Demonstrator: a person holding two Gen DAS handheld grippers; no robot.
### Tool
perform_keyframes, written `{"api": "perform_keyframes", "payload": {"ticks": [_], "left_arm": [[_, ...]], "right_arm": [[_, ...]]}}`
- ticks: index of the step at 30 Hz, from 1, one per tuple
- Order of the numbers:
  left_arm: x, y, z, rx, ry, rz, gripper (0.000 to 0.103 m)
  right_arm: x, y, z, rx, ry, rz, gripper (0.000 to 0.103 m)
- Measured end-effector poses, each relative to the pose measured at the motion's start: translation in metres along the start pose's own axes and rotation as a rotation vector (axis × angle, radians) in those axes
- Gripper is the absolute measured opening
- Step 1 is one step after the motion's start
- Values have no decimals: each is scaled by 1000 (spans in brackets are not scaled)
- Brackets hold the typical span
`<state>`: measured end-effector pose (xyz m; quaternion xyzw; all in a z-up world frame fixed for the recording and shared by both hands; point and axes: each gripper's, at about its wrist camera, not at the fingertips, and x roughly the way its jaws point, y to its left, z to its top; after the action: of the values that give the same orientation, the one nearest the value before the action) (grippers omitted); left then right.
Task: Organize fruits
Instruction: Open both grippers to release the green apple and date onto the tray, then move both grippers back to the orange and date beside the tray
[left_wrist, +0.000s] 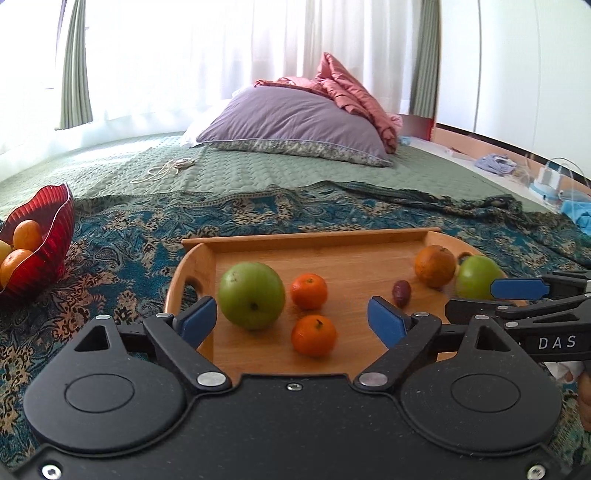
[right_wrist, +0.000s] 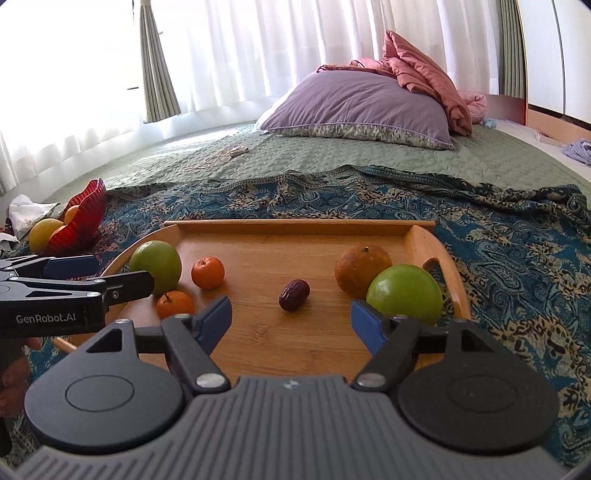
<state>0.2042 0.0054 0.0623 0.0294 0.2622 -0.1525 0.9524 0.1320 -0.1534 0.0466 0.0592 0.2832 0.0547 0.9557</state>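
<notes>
A wooden tray (left_wrist: 258, 243) (right_wrist: 258, 230) lies on the patterned blanket. On it sit a green apple (left_wrist: 251, 295) (right_wrist: 157, 266) at the left, two small tangerines (left_wrist: 308, 291) (left_wrist: 314, 335) (right_wrist: 207, 272) (right_wrist: 174, 303), a dark date (left_wrist: 401, 292) (right_wrist: 294, 289), a larger orange (left_wrist: 435, 266) (right_wrist: 362, 269) and a second green apple (left_wrist: 478, 277) (right_wrist: 404, 293) at the right. My left gripper (left_wrist: 291, 321) is open and empty over the tray's near left part. My right gripper (right_wrist: 291, 319) is open and empty near the date and the right apple.
A red glass bowl (left_wrist: 55, 221) (right_wrist: 86, 218) with oranges and a lemon stands left of the tray. A purple pillow (left_wrist: 295, 125) and a pink quilt (left_wrist: 351, 88) lie at the far end of the bed. A cord (left_wrist: 166, 170) lies on the green bedspread.
</notes>
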Motion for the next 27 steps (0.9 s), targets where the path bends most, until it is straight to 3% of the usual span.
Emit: {"api": "perform_keyframes", "payload": {"ticks": [12, 27], "left_arm": [[-41, -33, -32, 26, 17, -73, 93], [-58, -69, -67, 71, 71, -115, 94]], "right_arm": [[-49, -7, -32, -103, -41, -41, 90], [-83, -9, -72, -219, -37, -82, 90]]}}
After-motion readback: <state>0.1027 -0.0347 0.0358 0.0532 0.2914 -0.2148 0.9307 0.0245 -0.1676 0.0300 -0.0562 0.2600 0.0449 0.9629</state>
